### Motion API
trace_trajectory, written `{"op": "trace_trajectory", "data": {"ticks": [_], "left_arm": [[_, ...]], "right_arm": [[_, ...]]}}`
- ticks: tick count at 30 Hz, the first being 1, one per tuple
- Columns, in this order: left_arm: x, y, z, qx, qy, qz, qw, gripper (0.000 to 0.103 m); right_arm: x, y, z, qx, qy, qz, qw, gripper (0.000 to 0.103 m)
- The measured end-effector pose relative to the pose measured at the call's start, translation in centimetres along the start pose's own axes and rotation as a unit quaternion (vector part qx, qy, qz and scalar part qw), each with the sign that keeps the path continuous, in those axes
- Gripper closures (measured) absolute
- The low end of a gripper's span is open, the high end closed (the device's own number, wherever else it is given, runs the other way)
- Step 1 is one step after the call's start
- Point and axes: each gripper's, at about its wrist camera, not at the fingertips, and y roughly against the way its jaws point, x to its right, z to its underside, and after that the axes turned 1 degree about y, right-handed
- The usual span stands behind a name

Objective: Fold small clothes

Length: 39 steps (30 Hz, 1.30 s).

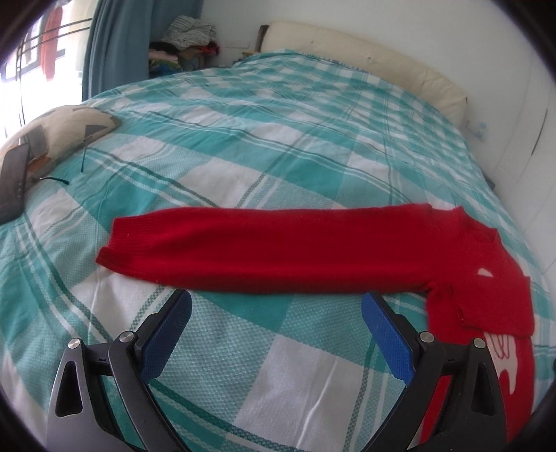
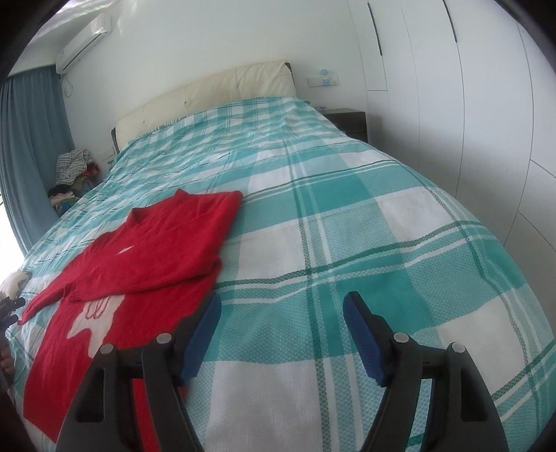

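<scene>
A red knitted sweater point(image 2: 156, 250) with a white motif on its front lies flat on the teal-and-white checked bedspread point(image 2: 347, 226). One sleeve is folded across its chest. The other sleeve point(image 1: 264, 250) stretches straight out to the left in the left wrist view, with the cuff at the far left. My left gripper point(image 1: 276, 300) hangs open just short of that sleeve, with nothing between its blue pads. My right gripper point(image 2: 282, 300) is open over bare bedspread beside the sweater's right edge. Its left finger point(image 2: 205, 330) overlaps the sweater's side in the picture; I cannot tell whether it touches.
A patterned pillow point(image 1: 59, 135) and a dark flat device point(image 1: 14, 184) lie at the bed's left side. A cream headboard point(image 2: 208, 90) stands at the far end, and a pile of clothes point(image 1: 191, 31) sits beside it. A dark nightstand point(image 2: 347, 120) and white wardrobe doors point(image 2: 451, 104) are on the right.
</scene>
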Motion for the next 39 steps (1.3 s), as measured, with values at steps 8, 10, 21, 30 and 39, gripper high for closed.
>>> {"op": "trace_trajectory", "data": {"ticks": [8,10,21,30,39], "left_arm": [[1.0,-0.1,0.1,0.003,-0.025,-0.004,0.9997,0.004],[1.2,0.0,0.1,0.005,-0.033,-0.007,0.9994,0.004],[1.3,-0.1,0.1,0.004,-0.034,-0.009,0.9994,0.004],[1.3,-0.1,0.1,0.005,-0.036,-0.009,0.9993,0.004],[1.3,-0.1,0.1,0.004,-0.036,-0.01,0.9993,0.004]], "right_arm": [[1.1,0.1,0.2,0.004,-0.028,0.011,1.0,0.031],[1.4,0.0,0.2,0.004,-0.033,0.014,0.999,0.031],[1.1,0.3,0.3,0.008,-0.024,0.018,1.0,0.031],[1.2,0.4,0.4,0.01,-0.025,0.024,0.999,0.031],[0.5,0.4,0.3,0.01,0.0,0.035,0.999,0.031]]}}
